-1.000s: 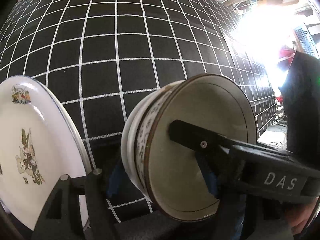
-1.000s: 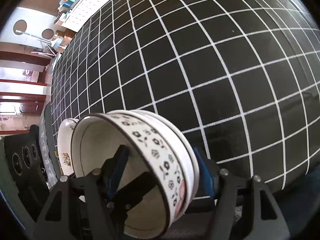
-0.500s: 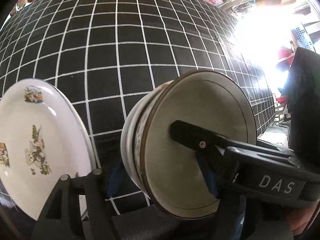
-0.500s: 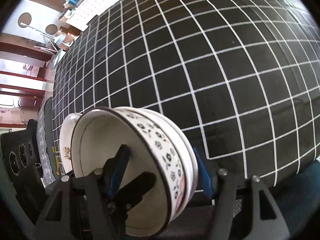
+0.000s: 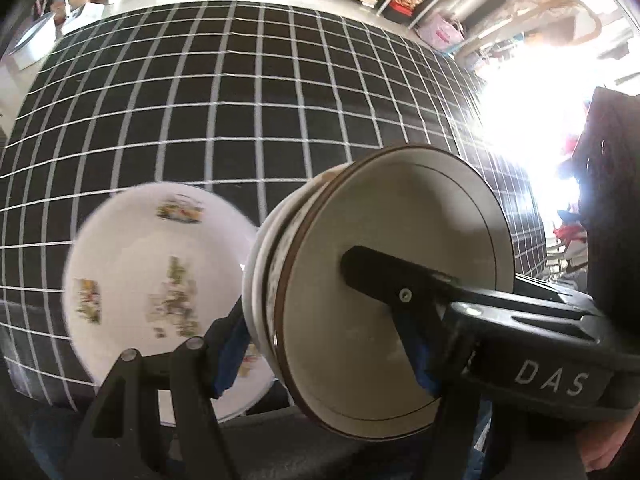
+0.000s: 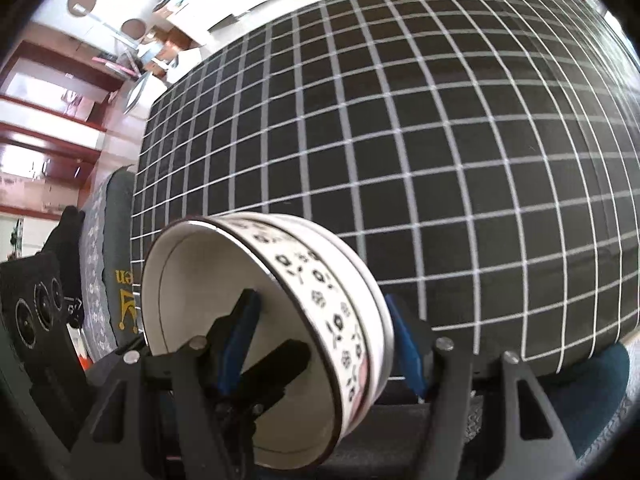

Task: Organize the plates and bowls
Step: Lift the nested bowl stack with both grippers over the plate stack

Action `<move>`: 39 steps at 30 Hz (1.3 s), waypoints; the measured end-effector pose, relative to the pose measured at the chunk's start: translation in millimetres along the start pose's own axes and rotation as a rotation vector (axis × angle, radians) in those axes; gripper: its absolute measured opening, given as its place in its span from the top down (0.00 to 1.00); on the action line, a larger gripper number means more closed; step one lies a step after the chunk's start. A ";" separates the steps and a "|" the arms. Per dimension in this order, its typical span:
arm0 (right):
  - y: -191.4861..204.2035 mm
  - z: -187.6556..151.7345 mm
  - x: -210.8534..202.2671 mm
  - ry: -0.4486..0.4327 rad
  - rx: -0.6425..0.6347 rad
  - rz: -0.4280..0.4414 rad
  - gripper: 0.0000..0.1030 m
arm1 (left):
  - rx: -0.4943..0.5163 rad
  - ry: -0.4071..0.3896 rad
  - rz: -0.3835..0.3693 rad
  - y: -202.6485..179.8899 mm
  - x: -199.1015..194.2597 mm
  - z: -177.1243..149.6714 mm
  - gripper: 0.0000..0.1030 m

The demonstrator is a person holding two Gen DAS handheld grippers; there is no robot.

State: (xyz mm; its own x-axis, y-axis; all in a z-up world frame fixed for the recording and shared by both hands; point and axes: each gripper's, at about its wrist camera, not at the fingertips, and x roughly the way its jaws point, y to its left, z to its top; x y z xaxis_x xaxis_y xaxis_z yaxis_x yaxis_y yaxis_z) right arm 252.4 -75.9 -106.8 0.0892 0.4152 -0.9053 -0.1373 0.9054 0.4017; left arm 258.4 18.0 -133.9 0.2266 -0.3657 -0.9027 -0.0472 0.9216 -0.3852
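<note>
black cloth with a white grid point(image 6: 420, 152) covers the table beneath both tools. we hold a stack of two nested bowls point(image 6: 280, 320) on edge above it, mouths facing left; the inner bowl bears a black flower band. our left gripper point(image 5: 324, 354) and right gripper point(image 6: 320, 350) both clamp this stack, each with one blue pad inside the mouth and one against the outer bowl's base. a white plate point(image 5: 160, 280) with small printed pictures lies on the cloth by the near edge, left of the bowls, blurred in the left wrist view.
</note>
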 end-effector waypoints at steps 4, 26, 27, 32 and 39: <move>24.7 4.9 8.7 0.018 -0.032 0.010 0.35 | -0.031 -0.015 0.020 25.7 -17.7 5.2 0.35; 77.3 21.2 80.9 0.137 -0.119 -0.014 0.35 | -0.138 0.011 0.060 119.6 -9.4 -5.5 0.35; 77.7 21.7 80.8 0.137 -0.122 -0.014 0.35 | -0.137 0.010 0.063 122.1 -11.3 -7.0 0.35; 76.1 23.7 82.1 0.138 -0.120 -0.004 0.36 | -0.120 -0.008 0.073 121.3 -18.2 -14.5 0.35; 70.1 20.6 83.4 0.147 -0.097 0.026 0.35 | -0.109 -0.026 0.093 118.5 -14.5 -13.3 0.36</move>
State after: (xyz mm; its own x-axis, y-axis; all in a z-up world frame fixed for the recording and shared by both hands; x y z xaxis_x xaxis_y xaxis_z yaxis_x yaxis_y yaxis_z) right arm 270.5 24.0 -151.4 -0.0599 0.4149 -0.9079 -0.2328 0.8786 0.4169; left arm 236.6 130.8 -169.0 0.2412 -0.2745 -0.9308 -0.1744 0.9313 -0.3198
